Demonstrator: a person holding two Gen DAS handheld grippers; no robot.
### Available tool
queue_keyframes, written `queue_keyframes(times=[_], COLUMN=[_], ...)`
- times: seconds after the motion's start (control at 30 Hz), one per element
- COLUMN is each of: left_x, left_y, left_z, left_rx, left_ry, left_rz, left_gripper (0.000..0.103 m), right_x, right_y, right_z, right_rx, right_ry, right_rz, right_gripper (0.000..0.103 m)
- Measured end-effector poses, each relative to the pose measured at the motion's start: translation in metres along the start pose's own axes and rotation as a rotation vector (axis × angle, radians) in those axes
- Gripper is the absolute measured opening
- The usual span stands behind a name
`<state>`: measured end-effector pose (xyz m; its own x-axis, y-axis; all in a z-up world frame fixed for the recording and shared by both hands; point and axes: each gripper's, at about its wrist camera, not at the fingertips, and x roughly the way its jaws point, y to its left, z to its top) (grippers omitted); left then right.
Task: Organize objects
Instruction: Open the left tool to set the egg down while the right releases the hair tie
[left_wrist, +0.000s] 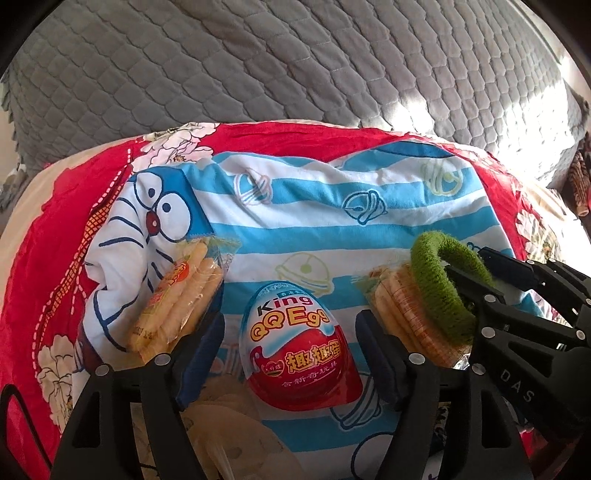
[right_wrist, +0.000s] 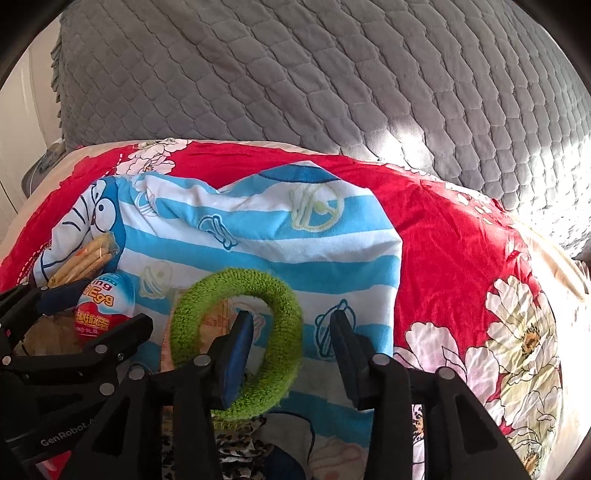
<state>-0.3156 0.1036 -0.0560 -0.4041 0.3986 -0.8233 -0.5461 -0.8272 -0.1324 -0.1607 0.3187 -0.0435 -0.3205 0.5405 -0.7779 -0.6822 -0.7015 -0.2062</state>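
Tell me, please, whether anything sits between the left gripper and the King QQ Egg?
Nothing visible does. The King QQ Egg lies on the striped towel directly between the open fingers of the left gripper. The snack packets and the green ring lie outside the fingers.

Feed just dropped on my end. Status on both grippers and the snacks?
Left gripper open, straddling the King QQ Egg. Right gripper open, one finger through the green ring. Snack packs flank the egg, crowding both fingers.
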Motion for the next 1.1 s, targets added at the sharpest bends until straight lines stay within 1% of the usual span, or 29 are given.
queue_keyframes(times=[0.27,0.53,1.0,1.1], left_x=[-0.01,-0.019,-0.033,-0.037], left_y=[0.002,0.003,0.009,0.009], left_z=[0.004,0.004,0.002,0.001], left_rx=[-0.007,0.0,-0.004,0.0], left_ry=[-0.024,-0.045,-0.067,-0.07], left_rz=[0.002,0.007,0.034,0.038], left_gripper=[0.077,0.079,0.082,0.082], right_x=[-0.005,-0.016,-0.036,-0.042], right_y=[0.001,0.001,0.004,0.003], right_z=[0.0,0.001,0.0,-0.001], right_rx=[-0.001,0.001,-0.003,0.001], right_ry=[-0.005,-0.027,-0.056,-0.064], right_rz=[0.0,0.001,0.021,0.026], right_gripper=[0.044,0.053,0.055,0.058])
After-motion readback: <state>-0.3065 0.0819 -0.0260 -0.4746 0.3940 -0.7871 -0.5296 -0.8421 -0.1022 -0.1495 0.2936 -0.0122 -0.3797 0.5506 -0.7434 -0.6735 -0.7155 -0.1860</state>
